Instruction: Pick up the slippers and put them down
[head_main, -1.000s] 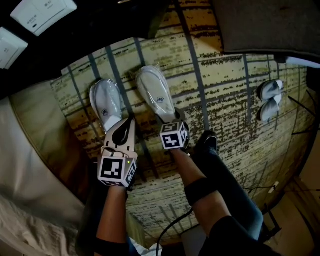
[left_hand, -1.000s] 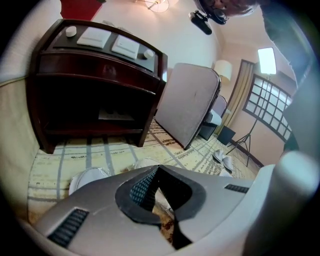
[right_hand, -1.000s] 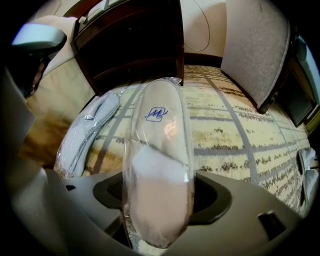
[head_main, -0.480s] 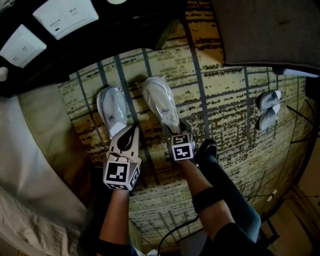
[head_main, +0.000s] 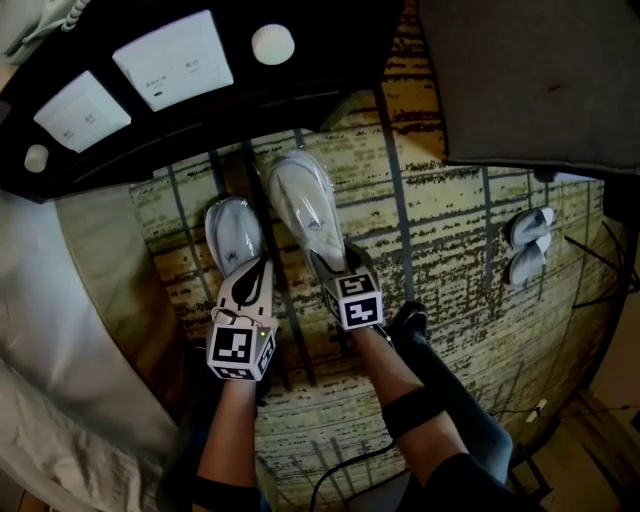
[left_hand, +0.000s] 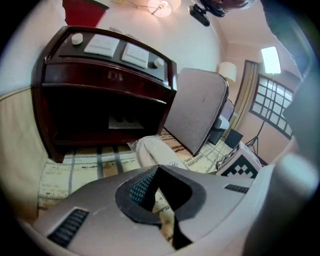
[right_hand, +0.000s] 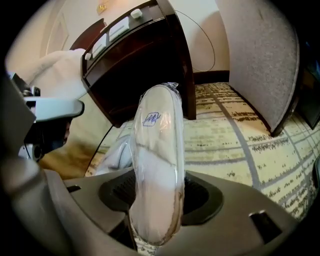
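**Right tongs** (right_hand: 156, 200): jaws have just been closing and are clamped on the heel of a slipper (right_hand: 156, 135). It is held clear of the rug (right_hand: 235, 135), toe toward the cabinet (right_hand: 150, 55).
**Left tongs** (left_hand: 157, 192): jaws together, nothing seen between them.
**Second slipper** (head_main: 234, 228): on the rug before the cabinet, just beyond the left tongs.
**Handling:** the wrapping looks slick, so grip firmly. Keep the sole level, lower it beside its mate before the cabinet, and release only once it lies flat.
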